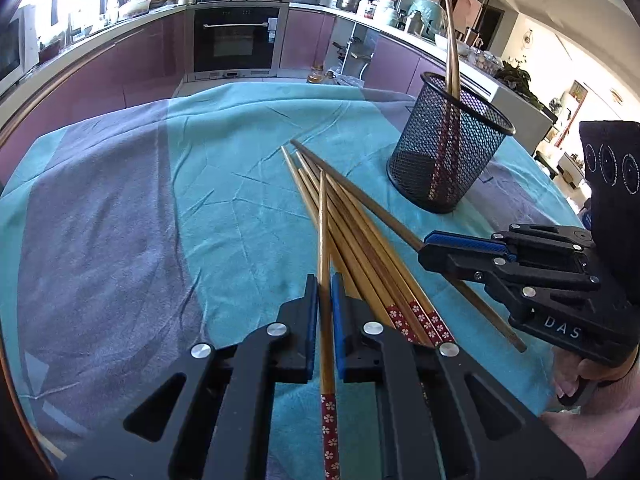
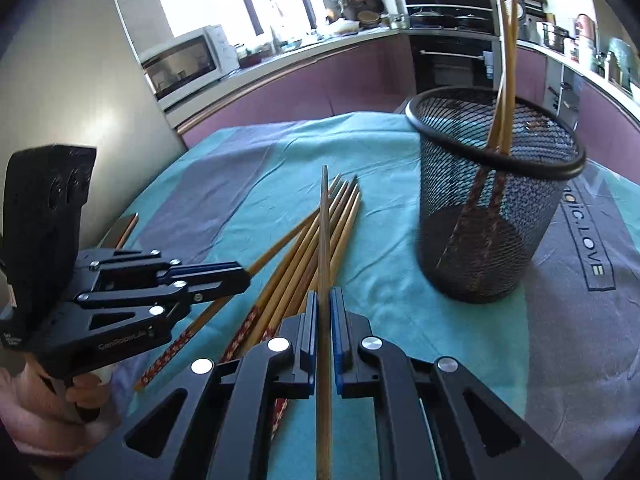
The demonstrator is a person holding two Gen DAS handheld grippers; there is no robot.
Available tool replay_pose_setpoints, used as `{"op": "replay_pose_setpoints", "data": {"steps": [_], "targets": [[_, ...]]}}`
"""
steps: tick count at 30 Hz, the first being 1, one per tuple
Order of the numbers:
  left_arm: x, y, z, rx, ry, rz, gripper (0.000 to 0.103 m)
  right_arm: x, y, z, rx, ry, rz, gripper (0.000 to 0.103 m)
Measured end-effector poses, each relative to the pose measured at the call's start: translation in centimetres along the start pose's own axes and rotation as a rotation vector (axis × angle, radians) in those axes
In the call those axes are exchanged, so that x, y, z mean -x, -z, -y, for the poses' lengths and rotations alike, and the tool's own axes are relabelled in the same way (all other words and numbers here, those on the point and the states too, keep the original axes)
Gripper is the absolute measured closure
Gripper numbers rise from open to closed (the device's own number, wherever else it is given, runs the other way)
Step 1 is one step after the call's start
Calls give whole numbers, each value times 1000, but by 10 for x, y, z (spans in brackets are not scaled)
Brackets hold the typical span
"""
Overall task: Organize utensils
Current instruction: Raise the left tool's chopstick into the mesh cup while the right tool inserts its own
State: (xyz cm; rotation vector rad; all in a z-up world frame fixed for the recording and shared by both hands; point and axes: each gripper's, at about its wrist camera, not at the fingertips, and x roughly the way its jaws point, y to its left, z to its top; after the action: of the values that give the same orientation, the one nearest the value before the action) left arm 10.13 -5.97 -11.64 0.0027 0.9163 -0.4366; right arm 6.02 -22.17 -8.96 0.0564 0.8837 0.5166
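Observation:
Several wooden chopsticks with red flowered ends lie in a loose pile (image 1: 372, 256) (image 2: 304, 256) on the cloth. My left gripper (image 1: 325, 294) (image 2: 242, 276) is shut on one light chopstick (image 1: 323, 232), which runs straight between its blue pads. To its right, my right gripper (image 2: 324, 306) (image 1: 426, 248) is shut on a darker chopstick (image 2: 324, 224) (image 1: 360, 196). A black mesh cup (image 1: 448, 152) (image 2: 492, 208) stands upright beyond the pile on the right. Two chopsticks (image 2: 505, 64) (image 1: 452, 64) lean inside it, red ends down.
A teal and grey cloth (image 1: 160, 200) (image 2: 400, 280) covers the table. Behind it run purple kitchen cabinets with an oven (image 1: 236, 40) and a microwave (image 2: 184, 64). A person's hand (image 2: 76, 396) holds each gripper's handle.

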Motion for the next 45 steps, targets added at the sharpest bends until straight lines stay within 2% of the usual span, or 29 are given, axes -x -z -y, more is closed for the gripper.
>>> {"op": "replay_pose_setpoints", "data": {"steps": [5, 12, 17, 19, 27, 35, 45], "targets": [[-6, 2, 5, -32, -4, -15, 95, -9, 2, 1, 8, 14, -53, 96], [-15, -2, 6, -68, 3, -39, 85, -19, -8, -2, 37, 49, -68, 94], [-20, -7, 0, -58, 9, -49, 86, -26, -15, 2, 26, 36, -71, 95], [-20, -9, -2, -49, 3, -53, 92, -26, -16, 4, 16, 26, -69, 96], [-5, -12, -3, -23, 26, -11, 95, 5, -15, 7, 6, -10, 13, 97], [46, -31, 12, -58, 124, 104, 95, 53, -19, 15, -6, -37, 132, 97], [97, -53, 26, -92, 216, 216, 96, 97, -23, 27, -20, -18, 258, 97]]}}
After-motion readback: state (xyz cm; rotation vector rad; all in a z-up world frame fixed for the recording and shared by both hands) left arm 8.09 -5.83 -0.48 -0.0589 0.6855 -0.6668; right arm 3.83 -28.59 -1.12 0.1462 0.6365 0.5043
